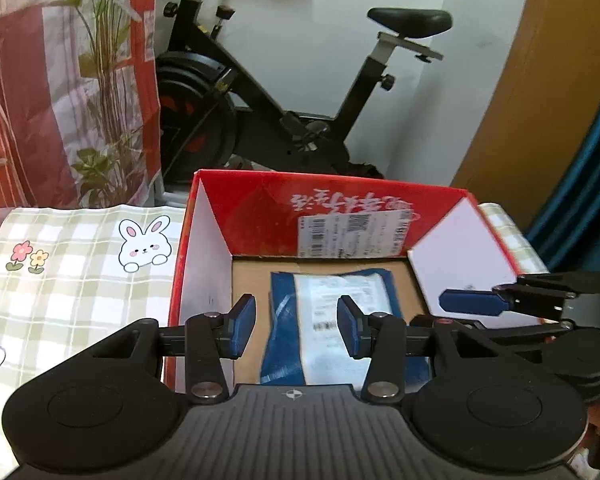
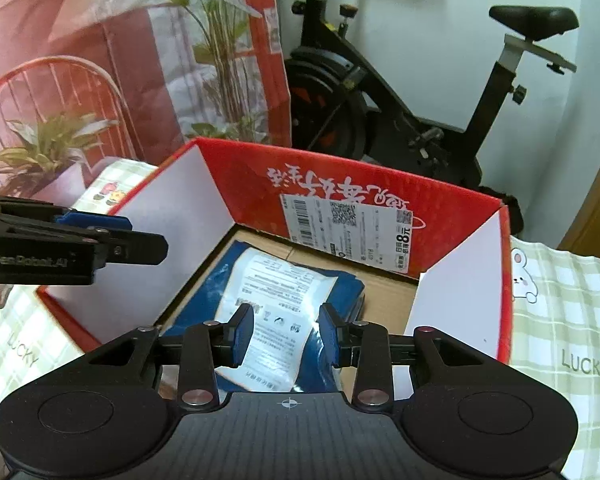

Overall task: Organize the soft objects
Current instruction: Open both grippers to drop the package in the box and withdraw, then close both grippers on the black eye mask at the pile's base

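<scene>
A: Where do we stand with the soft thing?

B: We see the blue packet (image 1: pixel 332 320) lying flat on the cardboard floor of the red box (image 1: pixel 320 212), its white printed label facing up. From the left wrist view it sits below and just beyond our left gripper (image 1: pixel 296 326), showing between the two fingers and running on toward the far wall of the box.

A: And are we holding it?

B: No. Our left gripper has its blue pads (image 1: pixel 244 320) spread apart with nothing between them; the packet lies lower, on the box floor. Whether the fingertips touch it we cannot tell.

A: The other side?

B: Our right gripper (image 2: pixel 286 334) is likewise spread wide and empty. In the right wrist view the blue packet (image 2: pixel 276 300) lies beneath and ahead of it, the white label running from between the fingers toward the far left corner of the red box (image 2: pixel 380 200).

A: How do the two grippers sit relative to each other?

B: Near one another over the box's near edge. In the left view the right gripper (image 1: pixel 484 302) reaches in from the right, in front of the white right-hand inner wall. In the right view the left gripper (image 2: pixel 112 232) comes in from the left, above the left wall.

A: What surrounds the box?

B: It rests on a green checked tablecloth (image 1: pixel 72 280) with rabbit prints. Beyond it stand an exercise bike (image 1: pixel 292 92) against the white wall and a leafy plant (image 1: pixel 104 60) on the far left.
</scene>
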Action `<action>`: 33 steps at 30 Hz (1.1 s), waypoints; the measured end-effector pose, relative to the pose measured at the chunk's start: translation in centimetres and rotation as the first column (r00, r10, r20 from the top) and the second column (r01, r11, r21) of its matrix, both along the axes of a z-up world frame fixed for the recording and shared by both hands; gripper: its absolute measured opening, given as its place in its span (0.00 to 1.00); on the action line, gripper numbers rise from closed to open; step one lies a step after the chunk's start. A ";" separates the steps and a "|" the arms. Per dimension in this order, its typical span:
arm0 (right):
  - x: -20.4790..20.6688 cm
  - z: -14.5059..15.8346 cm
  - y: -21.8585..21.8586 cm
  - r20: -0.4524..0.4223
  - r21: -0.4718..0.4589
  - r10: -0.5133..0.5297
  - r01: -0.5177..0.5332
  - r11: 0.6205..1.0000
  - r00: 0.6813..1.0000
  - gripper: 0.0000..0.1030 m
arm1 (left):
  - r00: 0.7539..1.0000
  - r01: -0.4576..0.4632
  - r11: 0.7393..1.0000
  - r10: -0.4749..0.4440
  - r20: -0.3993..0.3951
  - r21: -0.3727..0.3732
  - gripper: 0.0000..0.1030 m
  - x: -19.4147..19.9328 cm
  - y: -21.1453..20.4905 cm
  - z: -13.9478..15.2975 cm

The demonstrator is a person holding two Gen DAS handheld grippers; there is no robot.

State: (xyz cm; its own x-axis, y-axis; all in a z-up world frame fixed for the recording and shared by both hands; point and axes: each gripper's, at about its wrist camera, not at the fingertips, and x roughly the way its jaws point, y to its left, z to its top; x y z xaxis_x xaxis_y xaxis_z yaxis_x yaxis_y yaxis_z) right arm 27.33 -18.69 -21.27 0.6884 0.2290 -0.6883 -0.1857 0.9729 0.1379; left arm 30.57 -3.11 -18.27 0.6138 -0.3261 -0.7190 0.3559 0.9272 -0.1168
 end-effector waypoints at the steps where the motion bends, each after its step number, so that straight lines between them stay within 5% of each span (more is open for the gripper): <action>1: -0.6 0.3 0.0 0.009 0.003 0.001 -0.001 1.000 1.000 0.33 | 1.000 0.006 1.000 -0.006 0.003 0.000 0.46 -0.8 0.0 0.4; 8: -4.9 1.5 -0.3 0.071 0.057 0.004 -0.009 0.998 0.997 0.33 | 1.000 0.008 1.000 -0.007 0.021 -0.018 0.46 -6.0 1.6 2.3; 18: -11.5 2.3 0.2 0.116 0.125 0.013 -0.027 0.992 0.993 0.33 | 0.999 0.018 1.000 -0.019 -0.038 -0.017 0.46 -12.0 3.9 0.9; 33: -23.0 -1.1 3.1 0.047 0.177 0.055 -0.062 0.982 0.997 0.33 | 0.994 -0.023 0.998 0.018 -0.104 -0.053 0.46 -21.3 8.6 -2.5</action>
